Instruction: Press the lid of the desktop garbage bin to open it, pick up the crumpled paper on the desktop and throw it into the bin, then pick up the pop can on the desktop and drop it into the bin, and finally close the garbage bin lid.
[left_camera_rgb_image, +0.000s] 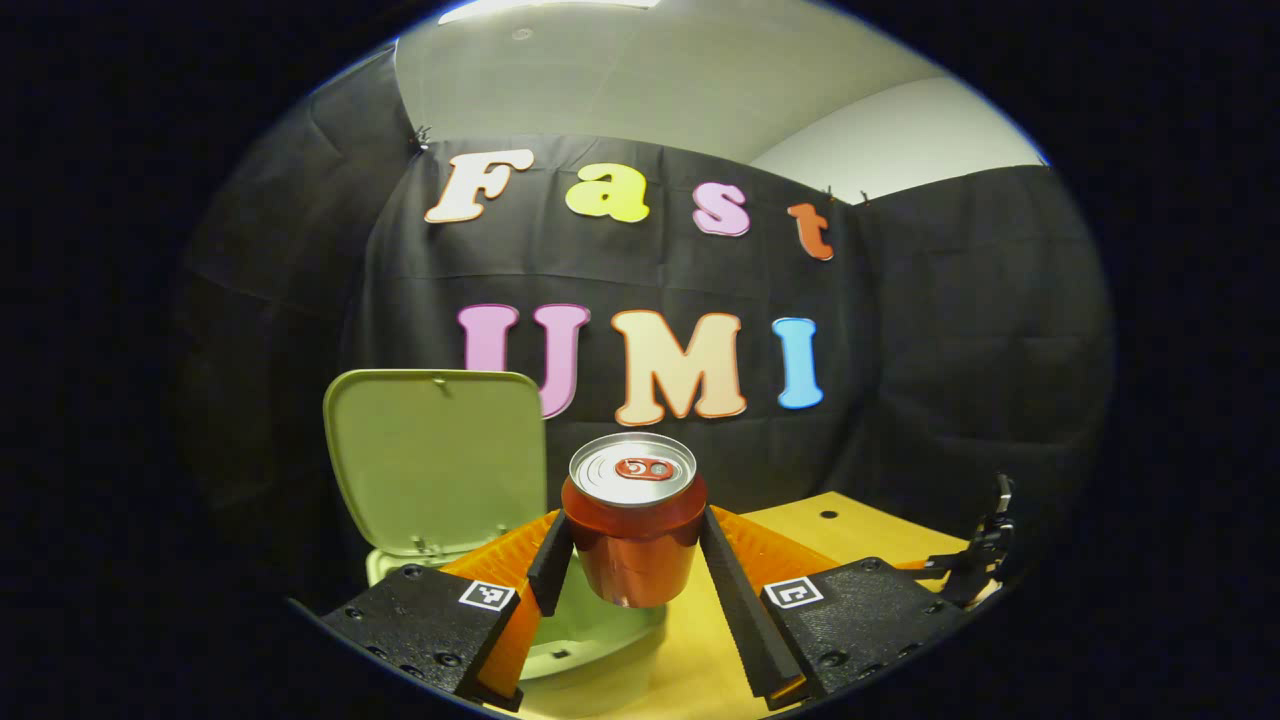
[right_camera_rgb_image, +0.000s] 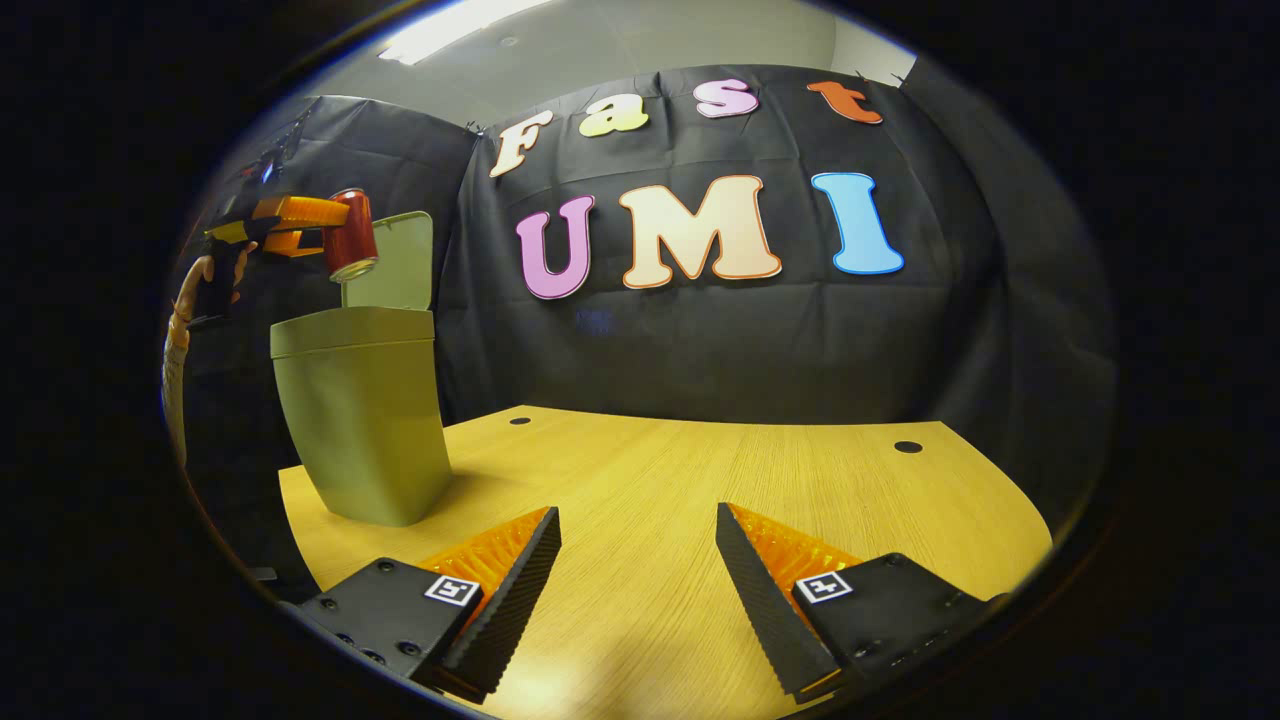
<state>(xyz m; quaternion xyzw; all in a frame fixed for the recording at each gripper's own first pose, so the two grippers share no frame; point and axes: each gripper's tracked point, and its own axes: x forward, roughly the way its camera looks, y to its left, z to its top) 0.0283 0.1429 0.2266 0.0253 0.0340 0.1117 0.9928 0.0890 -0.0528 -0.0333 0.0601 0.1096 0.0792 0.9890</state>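
the left gripper (left_camera_rgb_image: 635, 560) clamps the red pop can (left_camera_rgb_image: 634, 520) between both fingers, upright in the air above the green garbage bin (right_camera_rgb_image: 362, 420) — its lid (left_camera_rgb_image: 435, 460) stands raised behind. the right gripper (right_camera_rgb_image: 637, 560) hovers low over the wooden desktop (right_camera_rgb_image: 700, 470), jaws spread apart — holding nothing, well apart from the bin.
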